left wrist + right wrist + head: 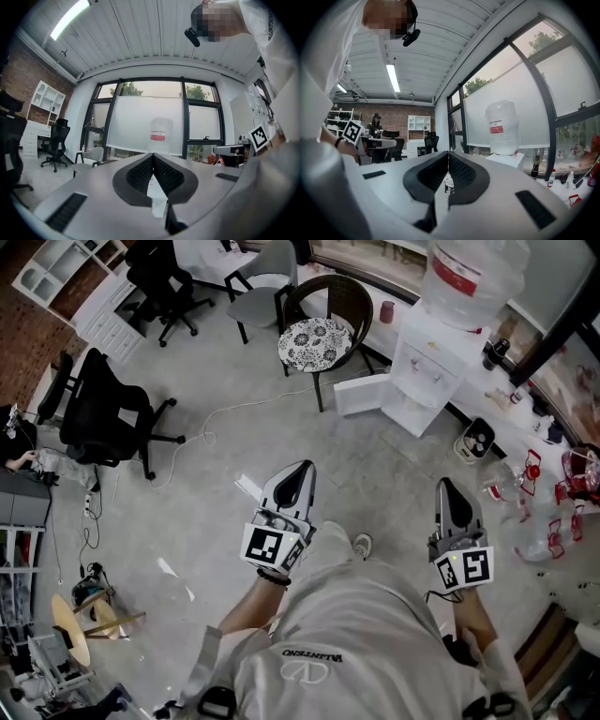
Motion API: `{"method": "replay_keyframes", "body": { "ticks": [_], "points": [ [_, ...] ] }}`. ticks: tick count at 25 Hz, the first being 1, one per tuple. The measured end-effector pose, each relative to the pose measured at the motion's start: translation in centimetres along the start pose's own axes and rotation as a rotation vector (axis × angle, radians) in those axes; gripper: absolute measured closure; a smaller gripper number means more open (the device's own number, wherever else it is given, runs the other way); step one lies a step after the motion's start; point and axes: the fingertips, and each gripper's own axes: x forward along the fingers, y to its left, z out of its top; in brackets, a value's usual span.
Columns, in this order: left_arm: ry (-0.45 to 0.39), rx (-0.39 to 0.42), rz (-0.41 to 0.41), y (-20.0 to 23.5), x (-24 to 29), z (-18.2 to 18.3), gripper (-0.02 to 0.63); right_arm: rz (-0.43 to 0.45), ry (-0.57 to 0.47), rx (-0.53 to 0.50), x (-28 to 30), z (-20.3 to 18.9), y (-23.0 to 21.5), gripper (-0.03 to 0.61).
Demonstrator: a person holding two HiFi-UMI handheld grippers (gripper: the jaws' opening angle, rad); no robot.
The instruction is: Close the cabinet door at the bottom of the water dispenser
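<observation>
1. Facing the job from well back, a person holds the left gripper (303, 468) level, its jaws pressed together on nothing.
2. The door (361, 395) stands swung wide at the foot of the dispenser (424, 371), jutting out to the left and well apart from both grippers.
3. The right gripper (446, 484) matches its partner, with its jaws closed flat and empty.
4. The approach appears to be the step in hand, as neither tool has met the door yet.
5. The next move likely calls for stepping nearer, stooping low, setting a closed tip against the door's outer face and swinging it back until it seats.
6. An office chair (103, 413) stands at left on the bare grey floor (394, 484). A loose cable (234, 412) trails toward a cushioned chair (314, 338) just beside the door, and the bottle (473, 273) tops the dispenser by the windows (206, 122).
</observation>
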Motion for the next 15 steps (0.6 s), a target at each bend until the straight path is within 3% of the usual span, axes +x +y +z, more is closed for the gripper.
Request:
{"method": "replay_keyframes", "body": {
  "ticks": [15],
  "points": [
    [0.017,-0.019,-0.008,7.0,6.9,0.0,0.611,-0.035,0.029,0.017,9.0,-0.5,-2.0,0.563]
  ]
}}
